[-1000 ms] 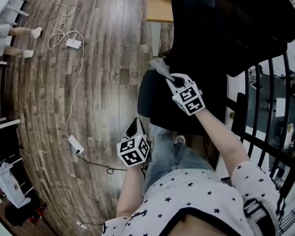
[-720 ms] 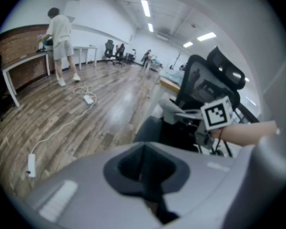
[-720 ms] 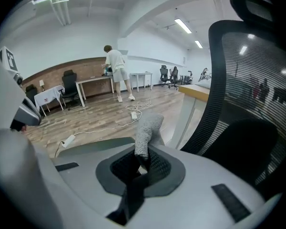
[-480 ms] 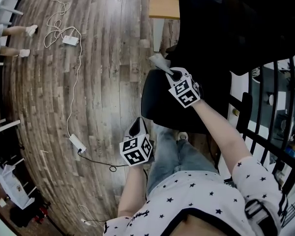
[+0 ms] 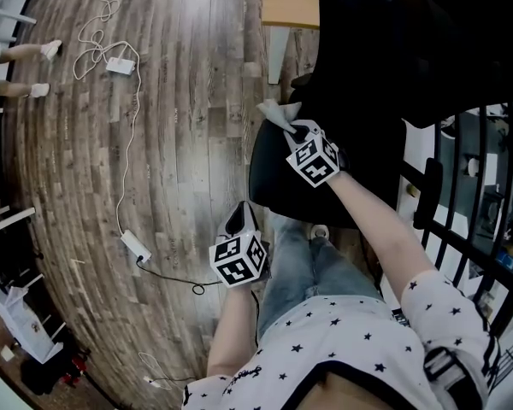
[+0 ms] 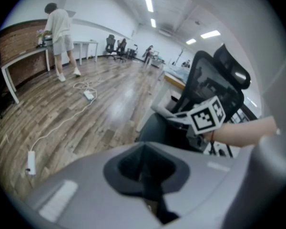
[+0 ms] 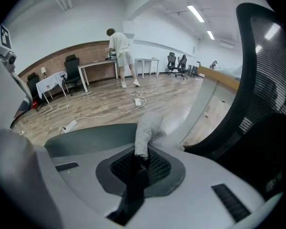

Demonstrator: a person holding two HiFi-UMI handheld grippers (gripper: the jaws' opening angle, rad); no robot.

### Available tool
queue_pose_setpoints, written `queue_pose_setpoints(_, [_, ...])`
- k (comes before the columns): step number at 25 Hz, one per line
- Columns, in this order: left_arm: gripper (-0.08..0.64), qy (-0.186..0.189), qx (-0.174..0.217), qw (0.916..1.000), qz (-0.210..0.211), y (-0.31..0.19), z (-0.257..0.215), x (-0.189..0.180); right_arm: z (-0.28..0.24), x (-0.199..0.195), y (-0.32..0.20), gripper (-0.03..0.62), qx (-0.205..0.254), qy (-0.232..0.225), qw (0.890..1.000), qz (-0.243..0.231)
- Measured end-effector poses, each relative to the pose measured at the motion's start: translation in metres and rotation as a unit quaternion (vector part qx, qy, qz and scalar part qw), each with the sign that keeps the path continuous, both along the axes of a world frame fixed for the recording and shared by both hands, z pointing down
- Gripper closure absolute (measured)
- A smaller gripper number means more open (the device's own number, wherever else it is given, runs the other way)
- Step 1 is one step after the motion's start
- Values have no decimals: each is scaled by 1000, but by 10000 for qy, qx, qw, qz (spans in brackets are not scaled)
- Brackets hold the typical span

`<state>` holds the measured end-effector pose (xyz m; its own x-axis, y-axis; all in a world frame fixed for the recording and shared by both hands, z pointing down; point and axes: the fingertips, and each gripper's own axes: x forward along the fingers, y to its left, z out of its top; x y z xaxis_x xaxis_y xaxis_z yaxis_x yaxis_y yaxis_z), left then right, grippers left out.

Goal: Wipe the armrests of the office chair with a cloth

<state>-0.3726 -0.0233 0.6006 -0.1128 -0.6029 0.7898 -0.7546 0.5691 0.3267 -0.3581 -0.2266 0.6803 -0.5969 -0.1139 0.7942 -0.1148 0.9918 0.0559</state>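
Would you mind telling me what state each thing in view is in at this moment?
right gripper: shut on the cloth.
left gripper: shut, holding nothing.
cloth: pinched at one end, the rest sticking out past the jaws.
office chair: upright, nobody seated.
white cable: lying slack on the floor.

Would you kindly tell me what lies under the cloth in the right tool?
Under the cloth, pinched in the right tool, a dark curved chair surface shows. The tool's own body covers the spot directly below, so contact cannot be seen.
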Motion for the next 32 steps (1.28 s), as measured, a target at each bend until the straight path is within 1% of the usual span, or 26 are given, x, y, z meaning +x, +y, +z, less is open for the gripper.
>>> queue_pose_setpoints(5, [557, 36, -8, 10000, 23, 1, 1, 4, 0, 0, 0, 565, -117, 102, 9999, 63])
queue_pose_setpoints(12, [557, 97, 62, 9999, 44, 1, -1, 12, 1, -1, 2, 565, -117, 360, 9993, -2])
queue_pose_setpoints(18, [557, 91, 63, 9999, -8, 9, -2, 15, 0, 1, 5, 565, -189, 401, 9990, 33])
queue_pose_setpoints(27, [557, 76, 88, 9998, -158, 24, -2, 21, 1, 6, 28, 565, -190, 432, 9987, -182])
queue_pose_setpoints(32, [557, 77, 93, 9998, -171, 31, -2, 27, 2, 8, 41, 565, -209, 472, 9982, -321])
